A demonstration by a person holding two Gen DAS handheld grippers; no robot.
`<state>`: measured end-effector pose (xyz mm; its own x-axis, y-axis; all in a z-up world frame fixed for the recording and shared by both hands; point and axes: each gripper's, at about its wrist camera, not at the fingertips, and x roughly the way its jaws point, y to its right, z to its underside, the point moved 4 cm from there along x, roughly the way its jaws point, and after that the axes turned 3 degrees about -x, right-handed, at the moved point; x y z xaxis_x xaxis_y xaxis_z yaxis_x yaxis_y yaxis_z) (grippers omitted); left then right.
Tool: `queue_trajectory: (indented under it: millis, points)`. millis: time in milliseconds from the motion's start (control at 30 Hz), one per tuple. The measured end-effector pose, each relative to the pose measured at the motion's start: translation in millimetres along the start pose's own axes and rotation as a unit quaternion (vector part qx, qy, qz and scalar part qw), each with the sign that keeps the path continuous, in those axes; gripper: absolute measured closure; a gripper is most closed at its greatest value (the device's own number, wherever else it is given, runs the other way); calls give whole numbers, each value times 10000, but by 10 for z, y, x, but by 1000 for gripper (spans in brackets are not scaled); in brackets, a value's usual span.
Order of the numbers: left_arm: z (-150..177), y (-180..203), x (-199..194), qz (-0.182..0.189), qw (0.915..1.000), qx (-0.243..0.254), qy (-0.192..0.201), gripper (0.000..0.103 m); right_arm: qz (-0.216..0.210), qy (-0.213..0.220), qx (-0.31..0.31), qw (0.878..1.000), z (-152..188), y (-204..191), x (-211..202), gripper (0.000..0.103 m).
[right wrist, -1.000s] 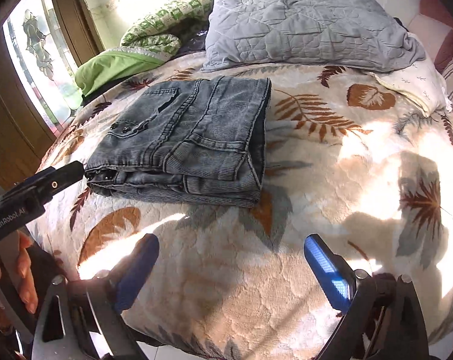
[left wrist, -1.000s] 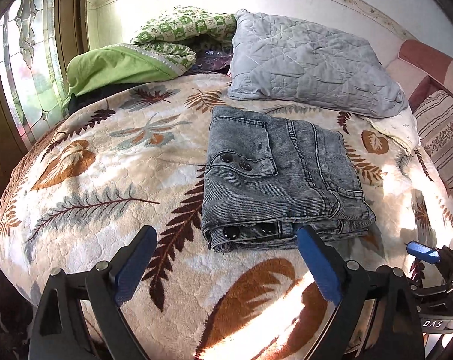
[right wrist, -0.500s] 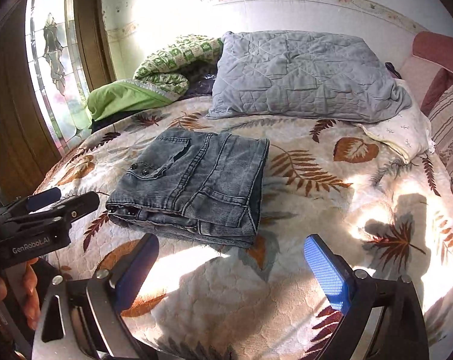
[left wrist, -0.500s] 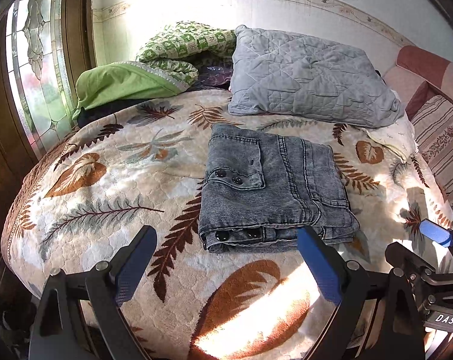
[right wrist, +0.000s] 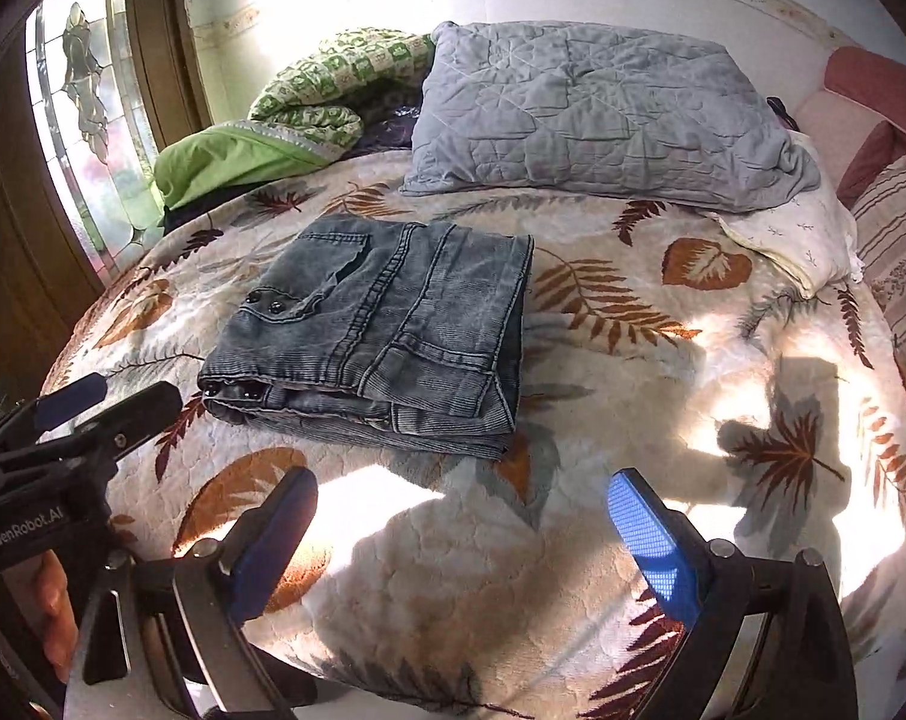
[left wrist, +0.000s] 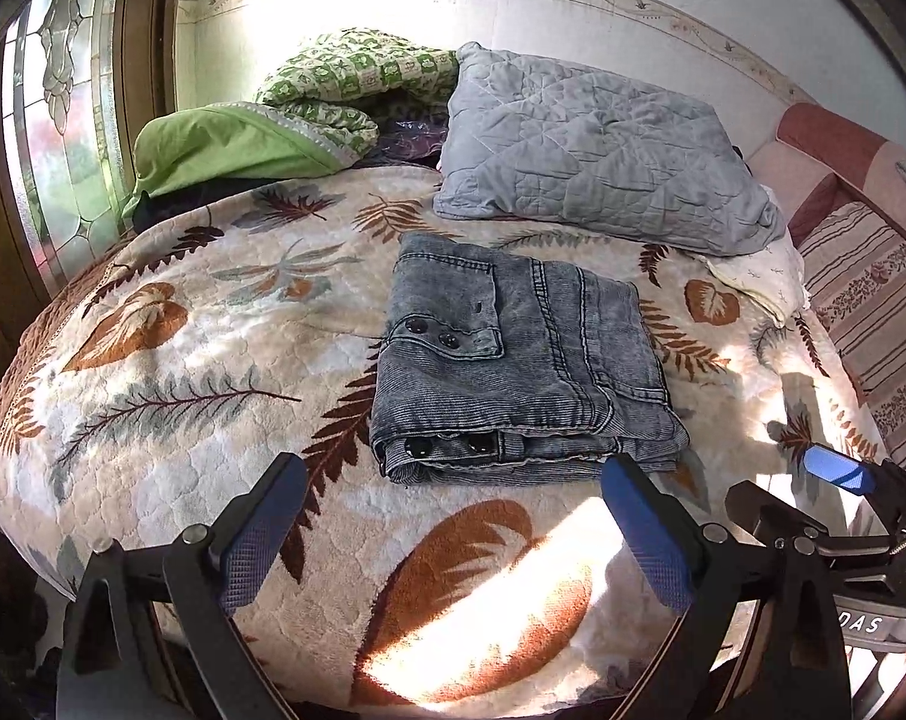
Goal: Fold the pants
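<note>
I count one folded pair of pants (left wrist: 522, 372) ahead of my jaws, one grey pillow (left wrist: 603, 150) beyond it, one green quilt bundle (left wrist: 285, 120) far left, one white cloth (left wrist: 759, 276), and two grippers, left (left wrist: 453, 531) and right (right wrist: 462, 540).

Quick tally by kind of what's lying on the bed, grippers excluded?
Folded grey pants: 1
Grey quilted pillow: 1
White pillow: 1
Green bedding bundle: 1
Total: 4, all on the leaf-print blanket.
</note>
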<state>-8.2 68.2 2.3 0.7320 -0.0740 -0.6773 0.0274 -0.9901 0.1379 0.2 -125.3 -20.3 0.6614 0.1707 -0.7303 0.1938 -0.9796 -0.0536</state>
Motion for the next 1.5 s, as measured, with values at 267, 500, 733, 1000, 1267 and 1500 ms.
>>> queue_trajectory:
  millis: [267, 500, 733, 1000, 1267, 1500]
  points:
    - [-76, 0, -14, 25, 9999, 107, 131, 2, 20, 127, 77, 9999, -198, -49, 39, 4]
    - [-168, 2, -43, -57, 9996, 187, 187, 2, 46, 170, -210, 9996, -372, -149, 78, 4]
    - [-199, -103, -35, -335, 9993, 12, 178, 2, 214, -23, -299, 9993, -222, -135, 135, 4]
    - [-231, -77, -83, -465, 9985, 62, 266, 2, 221, 80, -126, 9996, -273, -48, 63, 4]
    - [-236, -110, -31, -322, 9994, -72, 43, 2, 223, -33, -148, 9996, -245, -81, 97, 4]
    - [-258, -77, 0, -248, 9997, -32, -37, 2, 226, -69, -183, 9996, -247, -81, 89, 4]
